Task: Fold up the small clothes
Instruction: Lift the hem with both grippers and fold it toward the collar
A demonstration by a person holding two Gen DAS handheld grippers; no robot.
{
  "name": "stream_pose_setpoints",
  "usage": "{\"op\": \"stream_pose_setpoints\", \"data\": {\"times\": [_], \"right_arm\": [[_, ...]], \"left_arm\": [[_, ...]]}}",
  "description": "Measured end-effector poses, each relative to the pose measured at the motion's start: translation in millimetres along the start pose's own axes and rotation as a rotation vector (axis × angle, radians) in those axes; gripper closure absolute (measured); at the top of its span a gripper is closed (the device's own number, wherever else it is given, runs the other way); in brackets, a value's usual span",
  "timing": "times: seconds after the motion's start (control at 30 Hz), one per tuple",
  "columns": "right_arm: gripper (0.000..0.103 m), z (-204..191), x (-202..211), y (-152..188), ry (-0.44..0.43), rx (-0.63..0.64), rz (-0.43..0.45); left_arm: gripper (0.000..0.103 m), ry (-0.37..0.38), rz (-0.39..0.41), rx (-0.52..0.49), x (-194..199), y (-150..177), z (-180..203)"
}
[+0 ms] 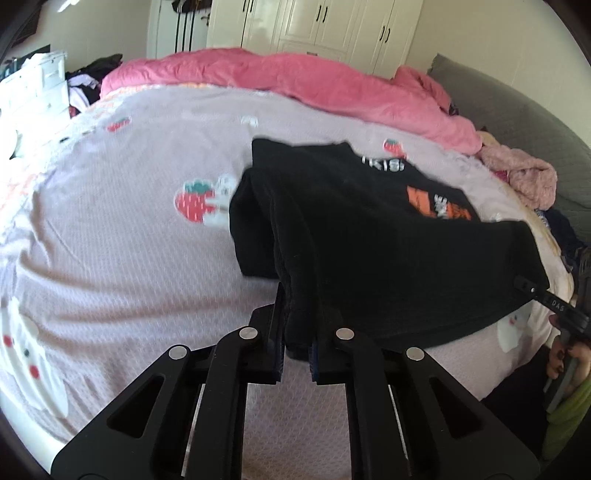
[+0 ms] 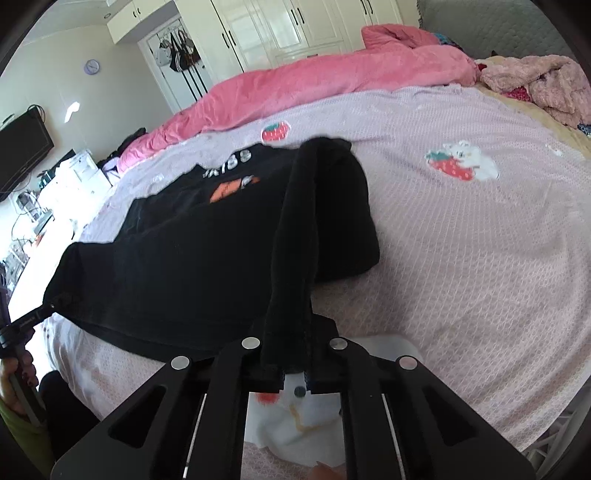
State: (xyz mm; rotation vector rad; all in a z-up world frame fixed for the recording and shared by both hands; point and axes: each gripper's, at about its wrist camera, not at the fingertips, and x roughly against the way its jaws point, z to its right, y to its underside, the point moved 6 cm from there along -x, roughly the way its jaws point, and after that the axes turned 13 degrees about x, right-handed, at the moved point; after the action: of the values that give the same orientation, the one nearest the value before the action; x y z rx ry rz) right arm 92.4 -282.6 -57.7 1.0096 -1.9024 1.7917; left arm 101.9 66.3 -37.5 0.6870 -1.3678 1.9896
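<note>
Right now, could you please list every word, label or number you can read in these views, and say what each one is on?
"DAS": white letters on the right tool, seen from the left wrist; the rest is cut off.
White lettering on the black T-shirt: too blurred to read.
Orange and white print below it: blurred, unreadable.
Wall clock: too small to read.

One black shirt (image 1: 369,258) lay on one bed (image 1: 129,258), under a lilac bedspread (image 2: 461,240). Two tongs were in use: left tongs (image 1: 297,354) and right tongs (image 2: 293,376), each clamped on a bunched edge of the shirt. One pink quilt (image 1: 295,81) ran along the far side. One fluffy pink garment (image 2: 546,85) sat heaped by the grey headboard (image 1: 517,122). Strawberry prints on the bedspread: three counted from the left view, two from the right. One wardrobe (image 2: 295,29), one television (image 2: 22,147), one round wall clock (image 2: 92,67).
</note>
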Motion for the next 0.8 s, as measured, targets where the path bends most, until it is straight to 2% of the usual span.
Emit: {"op": "stream_pose_setpoints", "data": {"times": [0.33, 0.4, 0.5, 0.8], "right_arm": [[0.097, 17.7, 13.1, -66.2, 0.012, -0.022, 0.155], [0.097, 23.2, 7.2, -78.6, 0.020, -0.033, 0.166], [0.097, 26.9, -4.3, -95.6, 0.045, -0.028, 0.180], [0.097, 44.0, -44.0, -139.6, 0.091, -0.074, 0.193]], "left_arm": [[0.099, 0.046, 0.066, 0.074, -13.8, -69.2, 8.0], [0.099, 0.044, 0.086, 0.092, -18.4, -82.7, 8.3], [0.099, 0.002, 0.133, 0.074, -27.9, -103.1, 13.2], [0.099, -0.017, 0.140, 0.094, -74.2, -145.0, 16.5]]}}
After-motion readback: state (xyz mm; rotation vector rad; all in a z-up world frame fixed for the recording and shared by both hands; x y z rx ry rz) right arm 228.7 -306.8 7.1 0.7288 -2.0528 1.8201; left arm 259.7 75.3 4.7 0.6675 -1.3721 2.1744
